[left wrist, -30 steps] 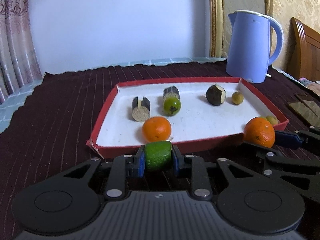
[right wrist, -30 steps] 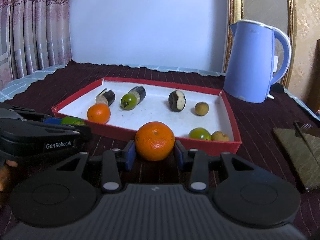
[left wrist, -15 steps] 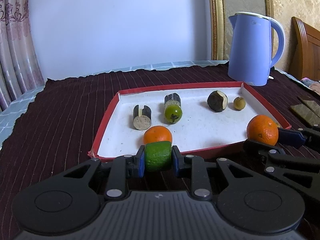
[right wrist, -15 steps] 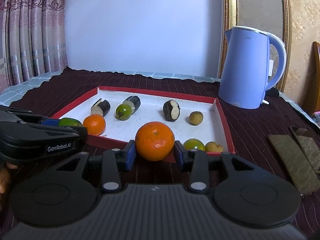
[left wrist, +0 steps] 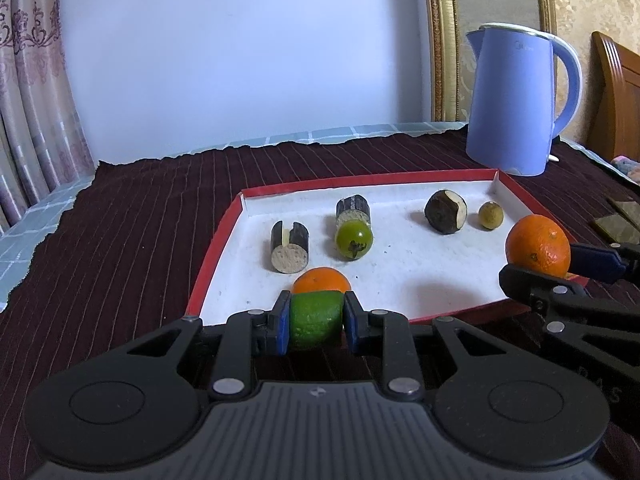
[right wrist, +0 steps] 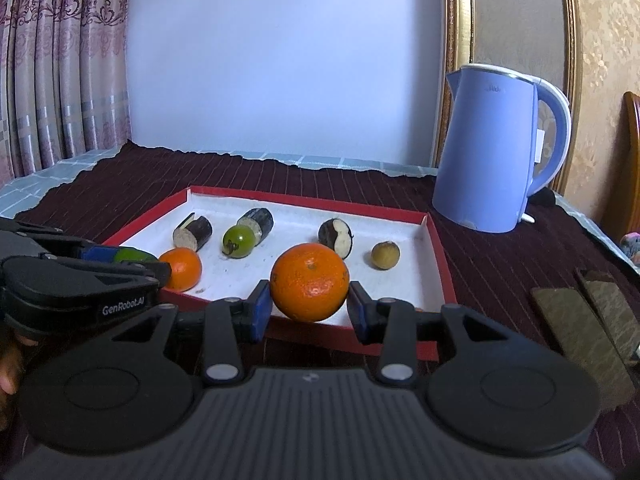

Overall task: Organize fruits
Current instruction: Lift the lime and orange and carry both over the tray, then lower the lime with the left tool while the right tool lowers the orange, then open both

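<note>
Fruit sorting on a table covered by a dark striped cloth [left wrist: 132,216], seen from both wrist cameras. Left gripper [left wrist: 316,318]: blue pads clamped on a green lime [left wrist: 316,320], held just at the near edge of the red-rimmed tray [left wrist: 218,252], close to its near left corner. Right gripper [right wrist: 309,308]: pads pressed against the two sides of a large orange [right wrist: 309,282], held above the near edge of the tray toward its right half; in the left wrist view this orange appears over the tray's near right corner.

On the white floor of the tray: a smaller orange [left wrist: 320,280] near the near edge, directly behind the lime; a dark cut cylinder with a pale end face [left wrist: 290,246] toward the left side; a second dark cylinder [left wrist: 353,210] farther back with a green round fruit [left wrist: 354,240] touching its near end; a dark piece with a pale cut patch [left wrist: 446,212] toward the far right; and a small yellow-brown round fruit [left wrist: 491,215] just beside it, near the right edge.

A blue kettle [left wrist: 520,100] stands upright on the cloth beyond the tray's far right corner. Flat brown slabs [right wrist: 588,320] lie on the cloth well to the right of the tray. Part of a person's hand [right wrist: 8,368] shows at the left border of the right wrist view, behind the left gripper.
</note>
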`<state>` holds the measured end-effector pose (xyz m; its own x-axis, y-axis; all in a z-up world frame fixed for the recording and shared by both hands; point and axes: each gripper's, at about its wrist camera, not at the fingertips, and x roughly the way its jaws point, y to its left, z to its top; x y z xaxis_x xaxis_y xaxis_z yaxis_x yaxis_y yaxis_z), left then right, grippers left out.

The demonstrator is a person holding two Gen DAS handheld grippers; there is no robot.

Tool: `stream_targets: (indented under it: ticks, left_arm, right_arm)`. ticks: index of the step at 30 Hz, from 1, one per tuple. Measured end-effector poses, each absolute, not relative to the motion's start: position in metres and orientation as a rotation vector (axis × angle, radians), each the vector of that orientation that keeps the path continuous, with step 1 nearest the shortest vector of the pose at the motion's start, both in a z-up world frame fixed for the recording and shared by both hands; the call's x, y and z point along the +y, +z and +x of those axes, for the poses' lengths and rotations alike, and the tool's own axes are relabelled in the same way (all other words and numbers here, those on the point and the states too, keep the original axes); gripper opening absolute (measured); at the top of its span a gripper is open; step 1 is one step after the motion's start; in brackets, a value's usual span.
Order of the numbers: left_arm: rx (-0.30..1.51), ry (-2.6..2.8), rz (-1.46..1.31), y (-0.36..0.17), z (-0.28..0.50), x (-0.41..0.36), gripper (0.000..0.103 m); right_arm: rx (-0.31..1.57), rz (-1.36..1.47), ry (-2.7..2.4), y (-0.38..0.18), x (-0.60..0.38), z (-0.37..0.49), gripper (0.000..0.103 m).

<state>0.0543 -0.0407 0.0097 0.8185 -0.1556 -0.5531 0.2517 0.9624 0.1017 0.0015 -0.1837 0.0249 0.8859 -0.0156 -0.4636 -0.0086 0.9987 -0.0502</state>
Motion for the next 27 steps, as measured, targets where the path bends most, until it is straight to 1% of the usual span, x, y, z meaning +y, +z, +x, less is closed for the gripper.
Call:
stream_targets:
  ticks: [22,25,27]
  left_arm:
    - [0.555,-0.171,0.179,0.021,0.082,-0.047,0.026]
    - [0.565,-0.174,0.171,0.021,0.087,-0.047,0.023]
    - [0.564,-0.172,0.169,0.022,0.089,-0.048,0.023]
  right_arm:
    - [0.471,-0.058,-0.018,0.033,-0.187,0.021,0.038]
    - [0.472,-0.059,-0.022,0.033,-0.188,0.024,0.038]
    - [0.472,-0.06,-0.022,0.033,-0.188,0.025,0.038]
